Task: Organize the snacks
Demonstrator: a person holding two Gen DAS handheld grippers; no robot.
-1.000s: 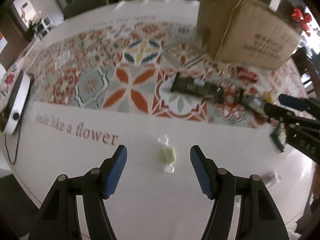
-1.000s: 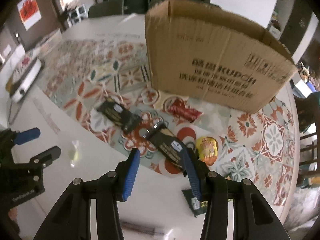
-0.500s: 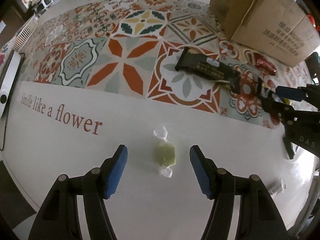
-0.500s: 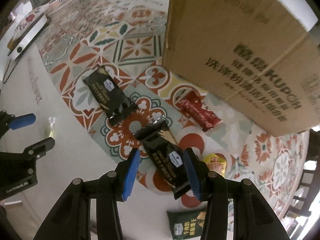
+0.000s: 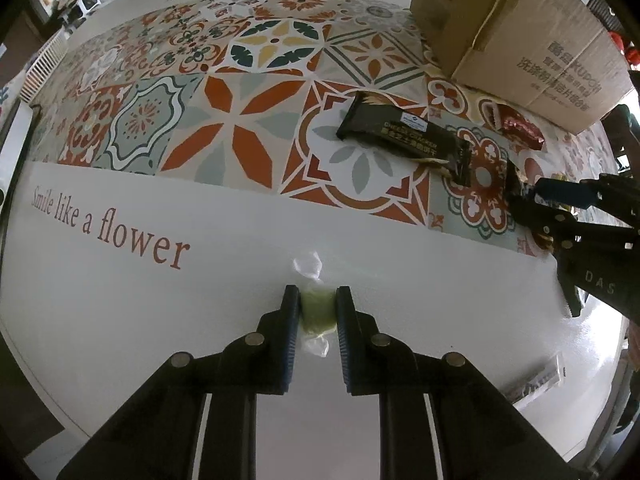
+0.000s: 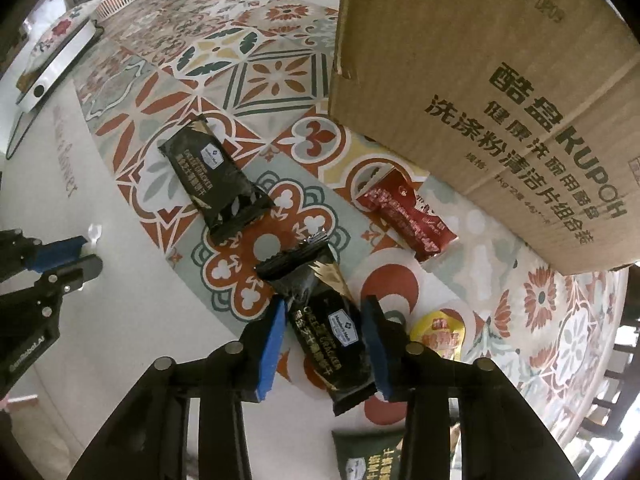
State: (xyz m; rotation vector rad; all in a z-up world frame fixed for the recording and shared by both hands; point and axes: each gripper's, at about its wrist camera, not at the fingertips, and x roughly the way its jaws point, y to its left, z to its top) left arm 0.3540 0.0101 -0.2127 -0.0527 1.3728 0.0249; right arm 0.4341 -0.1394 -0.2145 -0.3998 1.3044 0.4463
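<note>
Snacks lie beside the cardboard box (image 6: 500,92). We find the left gripper (image 5: 317,307) clamped on the green candy (image 5: 317,312); the right gripper (image 6: 325,344) straddles a black cracker packet (image 6: 332,340), unclosed. We advise squeezing it centrally before lifting.

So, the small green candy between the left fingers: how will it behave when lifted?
The green candy probably weighs almost nothing. Its twisted clear wrapper ends look floppy and may crinkle. The left gripper pinches its rounded body, so it might slip or rotate if the grip is loose.

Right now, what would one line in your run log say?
left gripper: shut on green candy | right gripper: open around black cracker pack | cardboard box: behind
</note>
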